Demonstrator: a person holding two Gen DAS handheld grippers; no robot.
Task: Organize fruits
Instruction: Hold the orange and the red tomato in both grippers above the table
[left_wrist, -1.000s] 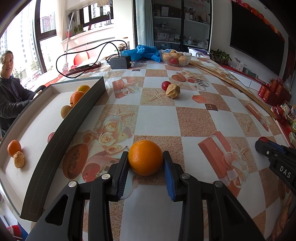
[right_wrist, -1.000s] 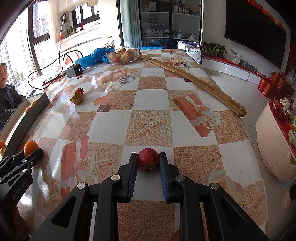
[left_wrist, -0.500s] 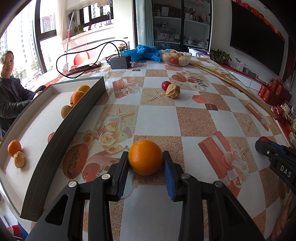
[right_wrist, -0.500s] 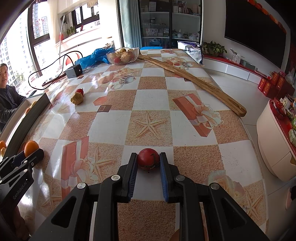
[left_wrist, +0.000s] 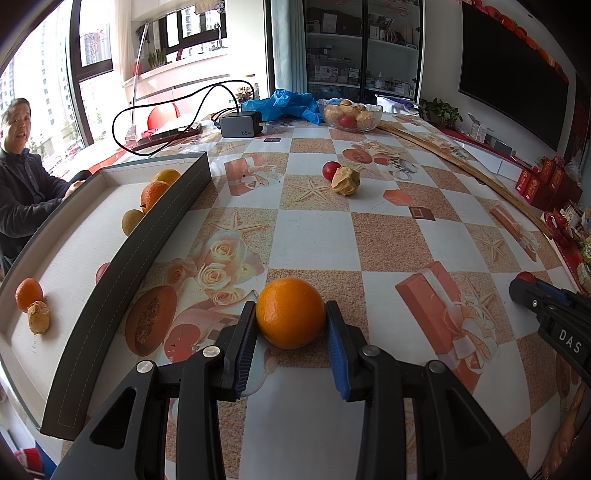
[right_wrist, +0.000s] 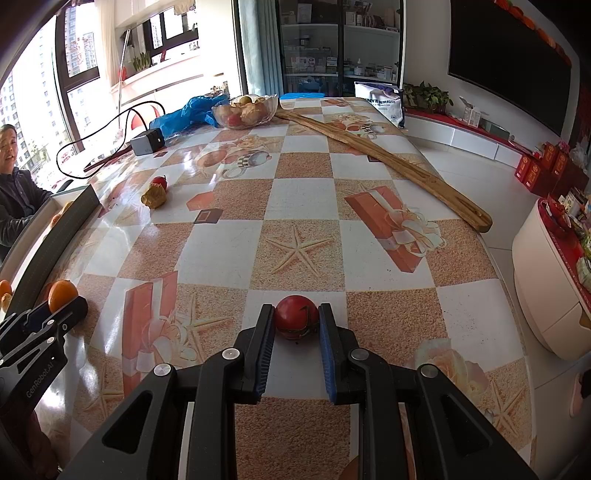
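Left gripper (left_wrist: 291, 334) clamped across round, firm-looking orange (left_wrist: 290, 313) on near patterned tabletop (left_wrist: 314, 236). Right gripper (right_wrist: 296, 334) pinching small, glossy, likely slippery red fruit (right_wrist: 296, 320) at its widest part. Grey-walled tray (left_wrist: 122, 258) waiting left.

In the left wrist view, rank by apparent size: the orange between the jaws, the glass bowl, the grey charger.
1. orange, though nearness to the camera inflates it.
2. glass bowl, far down the table.
3. grey charger, only slightly smaller.
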